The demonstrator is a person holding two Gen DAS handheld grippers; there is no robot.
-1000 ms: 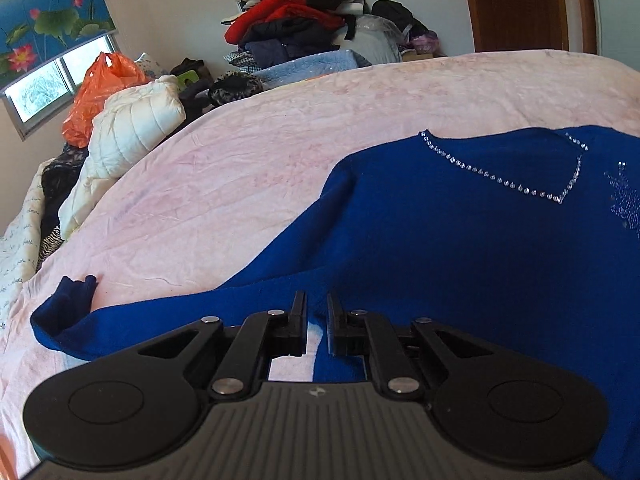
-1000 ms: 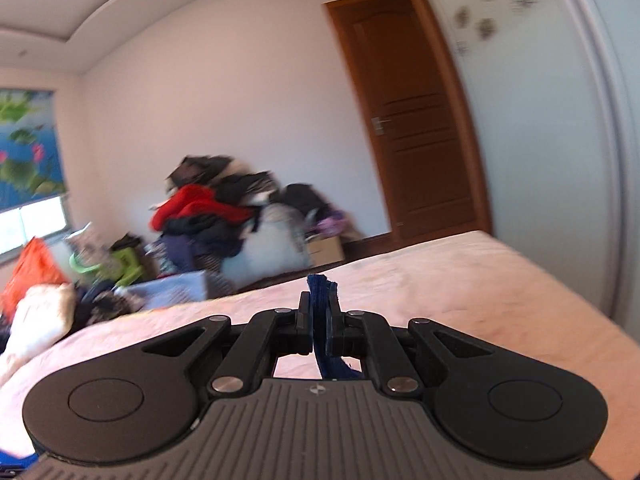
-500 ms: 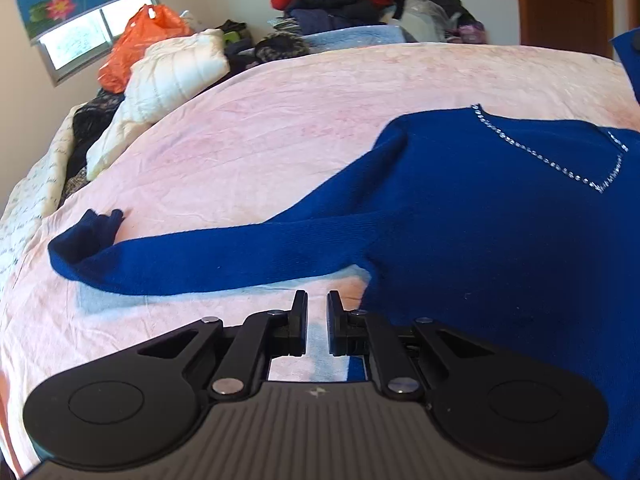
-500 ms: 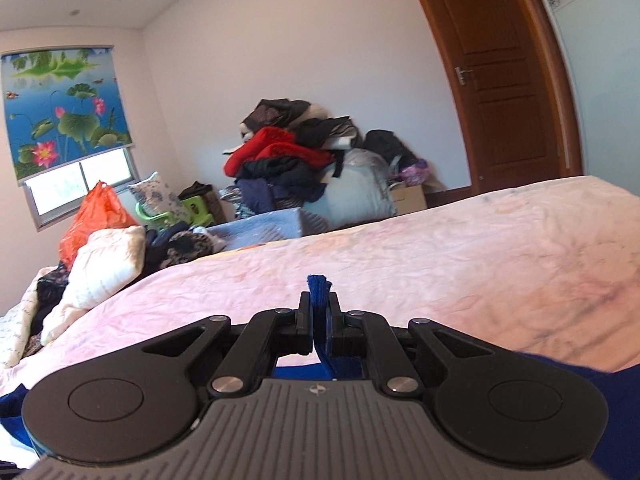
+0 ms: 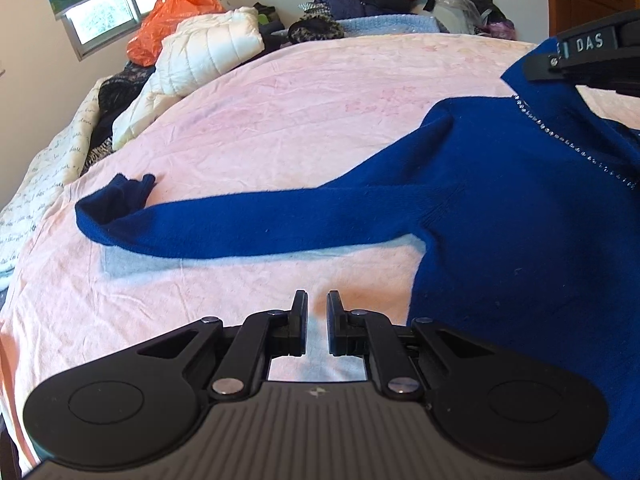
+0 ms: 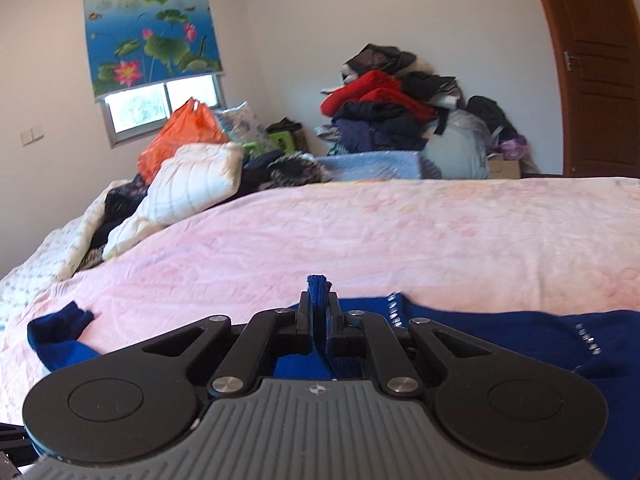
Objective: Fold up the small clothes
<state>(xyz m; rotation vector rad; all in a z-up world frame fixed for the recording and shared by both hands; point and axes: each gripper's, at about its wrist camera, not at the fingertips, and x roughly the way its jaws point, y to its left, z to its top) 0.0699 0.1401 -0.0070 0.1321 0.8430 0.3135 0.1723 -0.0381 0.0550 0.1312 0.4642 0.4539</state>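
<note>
A royal blue sweater (image 5: 520,216) with a V-neckline edged in small rhinestones (image 5: 576,146) is spread on a bed covered by a wrinkled pink sheet (image 5: 280,120). In the left wrist view, the body of the sweater fills the right side of the bed, and one long sleeve (image 5: 240,228) is stretched out from it toward the bed's left edge, its long axis running across the bed, left to right. The cuff (image 5: 120,196) at the sleeve's far end is crumpled and turned back on itself. The neckline points toward the far edge of the bed.

The left tool (image 5: 317,322) is seen just above the pink sheet near the bed's near edge, beside the sweater's side seam; its jaws are drawn narrow with nothing between them. The right tool (image 6: 318,322) is clamped on a fold of the blue knit, a tuft of which sticks up between its fingers; part of this tool is also seen at the upper right of the left wrist view, above the neckline.

Along the bed's far left side lie a white quilted jacket (image 5: 200,56) and an orange plastic bag (image 5: 172,12). A heap of clothes (image 6: 392,116) is piled against the far wall.
</note>
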